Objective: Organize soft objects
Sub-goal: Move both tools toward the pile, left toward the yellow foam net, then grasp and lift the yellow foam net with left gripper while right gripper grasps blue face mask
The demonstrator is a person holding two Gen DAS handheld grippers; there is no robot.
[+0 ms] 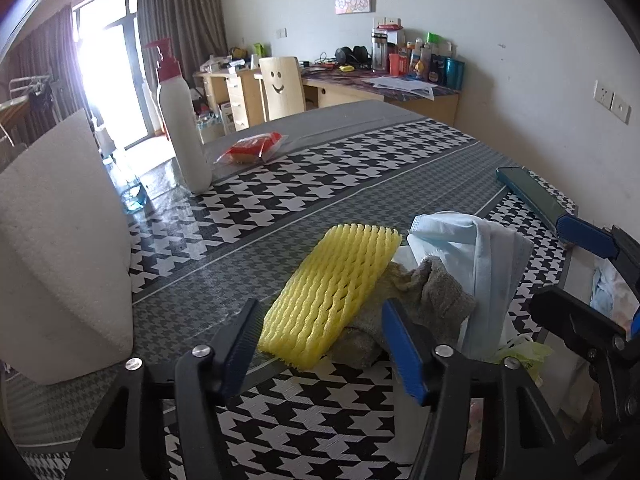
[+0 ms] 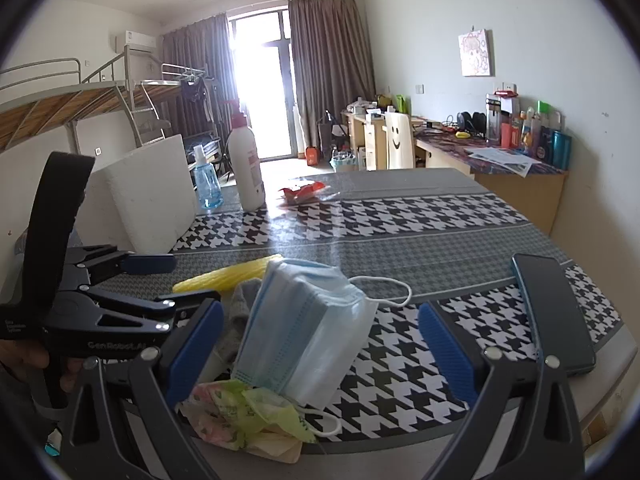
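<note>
My desk (image 2: 400, 216) wears a black-and-white houndstooth cloth with grey bands. Beyond it a glass door (image 2: 260, 92) blazes with daylight between brown curtains (image 2: 328, 64). A metal loft bed (image 2: 80, 96) stands at the left under an air conditioner (image 2: 134, 42). Along the white right wall (image 2: 560, 32) runs a cluttered wooden worktop (image 2: 500, 160), with a smiley-faced chair (image 2: 398, 140) and a small picture (image 2: 475, 53) above.

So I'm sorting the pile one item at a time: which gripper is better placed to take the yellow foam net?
Left. The left gripper is open with the yellow foam net right ahead between its fingers; the right gripper faces the face masks.
</note>
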